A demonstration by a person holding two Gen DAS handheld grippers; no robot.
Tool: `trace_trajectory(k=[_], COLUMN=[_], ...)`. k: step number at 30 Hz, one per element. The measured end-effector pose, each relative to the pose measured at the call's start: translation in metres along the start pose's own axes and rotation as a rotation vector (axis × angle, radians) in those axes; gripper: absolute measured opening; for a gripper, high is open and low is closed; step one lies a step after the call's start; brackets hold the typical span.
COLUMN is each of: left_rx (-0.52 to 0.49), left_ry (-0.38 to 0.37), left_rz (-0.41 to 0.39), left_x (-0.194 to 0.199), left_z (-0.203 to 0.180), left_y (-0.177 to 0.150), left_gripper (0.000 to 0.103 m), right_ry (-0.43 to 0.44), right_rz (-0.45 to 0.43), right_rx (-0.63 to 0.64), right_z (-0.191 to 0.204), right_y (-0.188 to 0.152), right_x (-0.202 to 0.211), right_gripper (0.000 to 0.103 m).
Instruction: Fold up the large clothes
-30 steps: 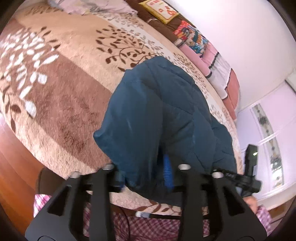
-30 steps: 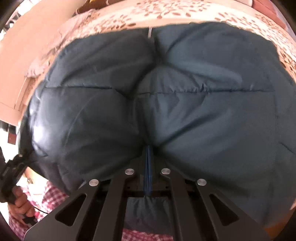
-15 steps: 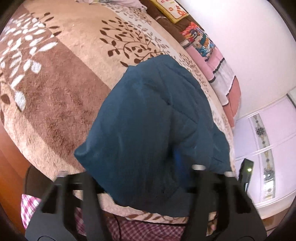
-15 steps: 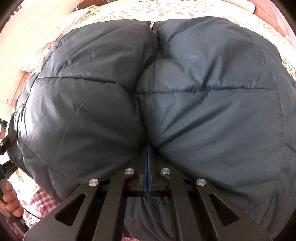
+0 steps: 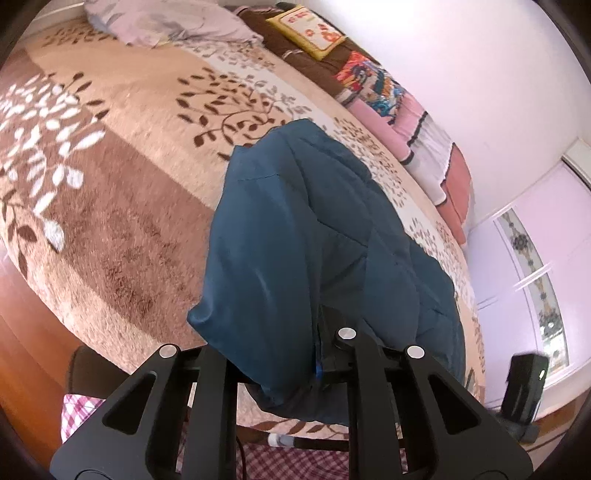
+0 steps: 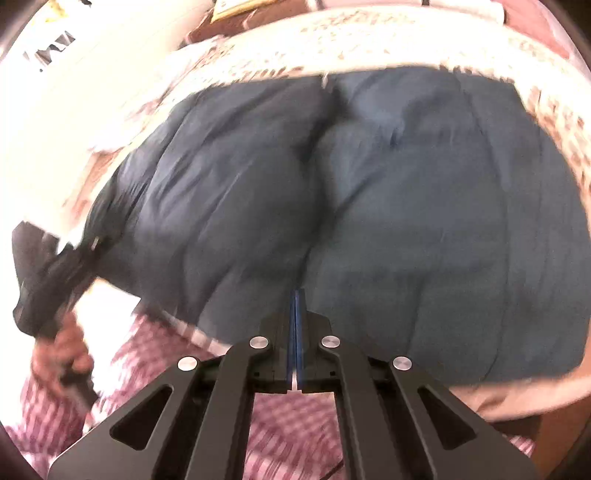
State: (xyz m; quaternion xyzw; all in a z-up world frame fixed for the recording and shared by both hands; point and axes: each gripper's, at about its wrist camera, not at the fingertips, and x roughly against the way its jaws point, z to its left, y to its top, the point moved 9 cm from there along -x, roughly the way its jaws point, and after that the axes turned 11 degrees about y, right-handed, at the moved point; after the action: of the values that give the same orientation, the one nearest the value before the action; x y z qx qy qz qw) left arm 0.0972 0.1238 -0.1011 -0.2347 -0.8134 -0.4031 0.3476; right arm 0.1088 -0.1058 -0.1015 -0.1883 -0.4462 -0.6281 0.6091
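Presently listed, largest first. Bed blanket (image 5: pixel 122 206): tan, leaf-patterned, more of it visible beyond the garment than a moment ago. Quilted blue jacket (image 6: pixel 388 206): on the blanket, near hem raised, farther from the right camera than before. Left gripper (image 5: pixel 280 343): jaws closing, now narrow, hem fabric between them. Right gripper (image 6: pixel 296 314): pads together as before, pinching the jacket's edge.

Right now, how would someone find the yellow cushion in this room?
Start from the large bed with the leaf-patterned blanket. Along its wall side runs a row of folded bedding; the yellow cushion lies on the dark brown fold at the far end. It alone is yellow, with small red figures on a pale centre.
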Motion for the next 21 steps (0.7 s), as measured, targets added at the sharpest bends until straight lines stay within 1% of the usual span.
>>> trace_trajectory(k=[2, 4, 8, 10, 13, 17, 19, 21], left_rx=[-0.017, -0.032, -0.075, -0.113, -0.151, -0.242, -0.285, -0.317], left_ry=[-0.002, -0.002, -0.005, -0.001, -0.016, -0.016, -0.01, -0.011], left_rz=[-0.011, -0.018, -0.025, -0.046, -0.073, -0.125, -0.158, -0.183], left_x=[0.004, 0.009, 0.017, 0.024, 0.036, 0.053, 0.062, 0.07], left_z=[-0.003, -0.007, -0.017, -0.027, -0.045, -0.078, -0.094, -0.109], left_y=[0.001, 0.001, -0.004, -0.005, -0.004, -0.004, -0.002, 0.0], left_gripper=[0.015, 0.015, 0.015, 0.015, 0.015, 0.015, 0.015, 0.015], right_ry=[0.027, 0.009, -0.037, -0.023, 0.016, 0.045, 0.07, 0.101], right_rz=[0.048, 0.088, 0.136, 0.143, 0.153, 0.139, 0.128, 0.121], right_rx=[-0.005, -0.004, -0.003, -0.02, -0.054, -0.072, -0.093, -0.104], right_z=[0.002, -0.004, -0.017, -0.025, -0.03, -0.032, -0.039, -0.037], right_y=[-0.023, -0.031, -0.035, -0.033, -0.033, -0.034, -0.038, -0.038], right_x=[-0.01, -0.03, -0.067, -0.078, -0.081, -0.082, -0.075, -0.06], right_gripper=[0.001, 0.001, 0.001, 0.001, 0.001, 0.001, 0.0, 0.001])
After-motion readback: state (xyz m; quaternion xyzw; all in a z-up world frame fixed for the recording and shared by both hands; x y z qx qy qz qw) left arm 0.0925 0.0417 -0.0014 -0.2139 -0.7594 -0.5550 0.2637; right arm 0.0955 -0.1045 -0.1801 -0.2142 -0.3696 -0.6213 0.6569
